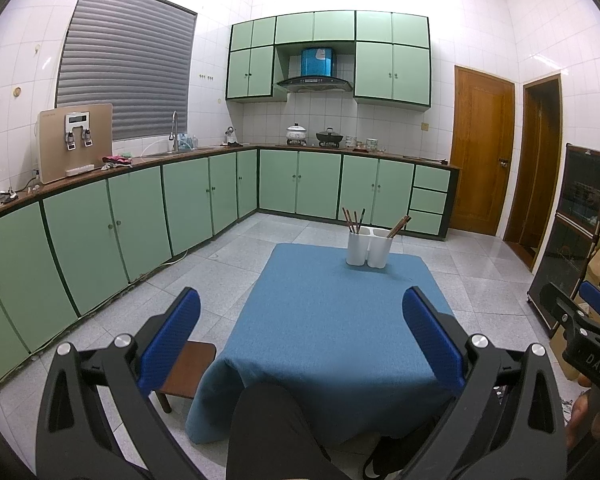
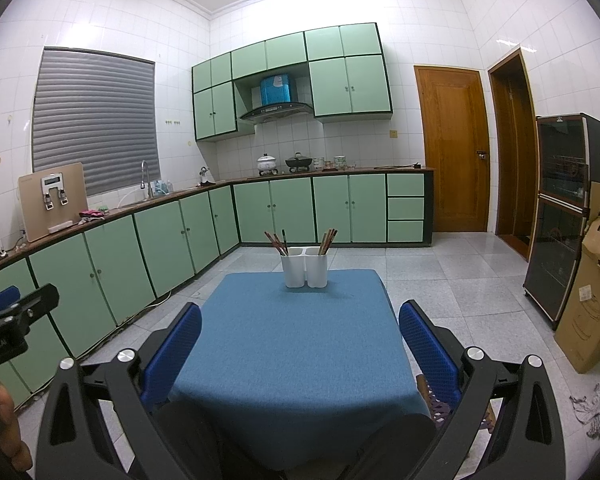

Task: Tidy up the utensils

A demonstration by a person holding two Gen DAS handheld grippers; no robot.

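A white two-compartment utensil holder (image 1: pixel 369 247) (image 2: pixel 305 266) stands at the far edge of the blue-clothed table (image 1: pixel 332 328) (image 2: pixel 296 344). Each compartment holds several brown chopsticks (image 1: pixel 354 221) (image 2: pixel 327 241), leaning outward. My left gripper (image 1: pixel 300 320) hangs open above the table's near edge, far short of the holder, nothing between its blue pads. My right gripper (image 2: pixel 300 324) is also open and empty, at the near edge. The right gripper (image 1: pixel 588 320) shows at the right border of the left wrist view, and the left gripper (image 2: pixel 8 312) at the left border of the right wrist view.
Green floor cabinets (image 1: pixel 148 216) run along the left and back walls. A brown stool (image 1: pixel 188 368) sits left of the table. A dark glass cabinet (image 2: pixel 564 216) and a cardboard box (image 2: pixel 592 296) stand right. The person's dark-trousered knees (image 1: pixel 268 424) are at the near edge.
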